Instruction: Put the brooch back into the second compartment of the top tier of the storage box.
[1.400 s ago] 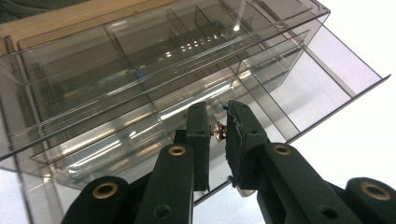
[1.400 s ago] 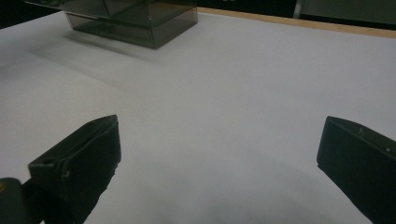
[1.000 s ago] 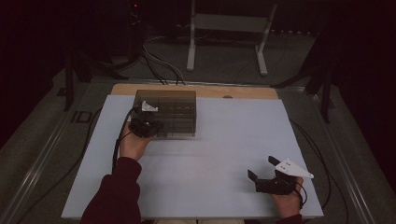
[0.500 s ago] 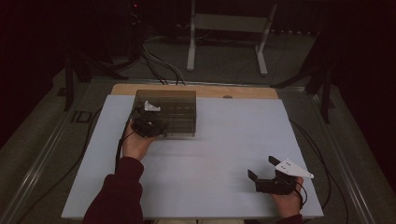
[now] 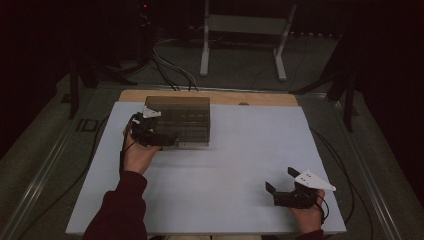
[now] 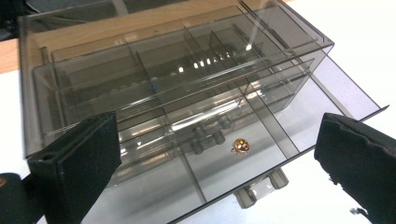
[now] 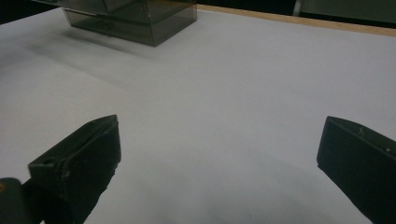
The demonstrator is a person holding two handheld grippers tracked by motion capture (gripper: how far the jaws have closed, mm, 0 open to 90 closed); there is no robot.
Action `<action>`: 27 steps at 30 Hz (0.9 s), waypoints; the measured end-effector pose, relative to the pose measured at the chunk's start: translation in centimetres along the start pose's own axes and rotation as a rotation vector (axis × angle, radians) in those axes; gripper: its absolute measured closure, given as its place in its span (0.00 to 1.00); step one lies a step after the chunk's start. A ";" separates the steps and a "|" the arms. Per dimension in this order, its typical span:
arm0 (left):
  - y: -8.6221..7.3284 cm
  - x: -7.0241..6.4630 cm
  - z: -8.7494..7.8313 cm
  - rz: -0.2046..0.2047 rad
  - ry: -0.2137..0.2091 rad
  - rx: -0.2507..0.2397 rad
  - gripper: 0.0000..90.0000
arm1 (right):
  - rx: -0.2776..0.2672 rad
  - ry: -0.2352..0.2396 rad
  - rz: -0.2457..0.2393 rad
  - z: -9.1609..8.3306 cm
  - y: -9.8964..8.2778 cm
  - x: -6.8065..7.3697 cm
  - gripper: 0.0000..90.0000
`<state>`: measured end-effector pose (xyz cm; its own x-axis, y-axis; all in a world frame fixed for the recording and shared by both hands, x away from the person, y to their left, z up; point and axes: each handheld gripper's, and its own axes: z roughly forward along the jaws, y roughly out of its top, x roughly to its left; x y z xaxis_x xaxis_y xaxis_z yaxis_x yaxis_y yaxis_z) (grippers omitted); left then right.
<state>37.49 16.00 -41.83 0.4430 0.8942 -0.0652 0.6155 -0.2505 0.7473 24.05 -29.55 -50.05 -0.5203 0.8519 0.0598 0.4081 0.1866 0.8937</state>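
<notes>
A smoky clear plastic drawer box (image 5: 179,120) stands at the back left of the white table (image 5: 220,165). In the left gripper view its lower drawer (image 6: 243,154) is pulled out a little, and a small gold bead-like item (image 6: 240,146) lies in one compartment. A knob (image 6: 259,186) sticks out of the drawer front. My left gripper (image 5: 162,139) sits at the box's front left corner, jaws wide open around the drawer front with nothing held. My right gripper (image 5: 282,187) rests open near the table's front right, empty, with the box (image 7: 133,16) far ahead of it.
A wooden strip (image 5: 250,98) runs along the table's back edge. Cables (image 5: 170,70) and a white metal stand (image 5: 245,30) lie on the floor behind. The box's inner dividers (image 6: 196,60) form several compartments.
My left gripper has moved slightly right and closer to the box front. The right gripper has stayed in place.
</notes>
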 end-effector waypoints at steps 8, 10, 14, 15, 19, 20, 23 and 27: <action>-0.7 0.7 -1.1 -0.030 0.003 -0.049 0.01 | 0.000 0.000 -0.001 0.0 0.0 0.0 0.00; -0.9 0.8 -1.4 -0.027 0.005 -0.055 0.01 | 0.000 0.000 0.000 0.0 0.0 0.0 0.00; -1.4 1.2 -2.1 -0.027 -0.002 -0.083 0.01 | -0.001 0.000 0.002 0.0 0.0 0.0 0.00; -1.4 1.2 -2.1 -0.027 -0.002 -0.083 0.01 | -0.001 0.000 0.002 0.0 0.0 0.0 0.00; -1.8 1.6 -2.8 -0.030 -0.011 -0.111 0.01 | 0.000 0.000 0.000 0.0 0.0 0.0 0.00; -2.0 1.7 -3.1 -0.023 -0.009 -0.111 0.01 | 0.001 0.000 0.001 0.0 0.0 0.0 0.00; -2.2 1.8 -3.4 -0.016 -0.005 -0.115 0.01 | 0.000 0.000 0.001 0.0 0.0 0.0 0.00; -2.7 1.9 -4.0 -0.011 0.009 -0.126 0.01 | 0.000 0.000 0.001 0.0 0.0 0.0 0.00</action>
<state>34.08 19.81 -41.32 0.4305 0.9000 -0.0678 0.5330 -0.1930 0.8238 24.03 -29.56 -50.06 -0.5199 0.8520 0.0611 0.4089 0.1855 0.8935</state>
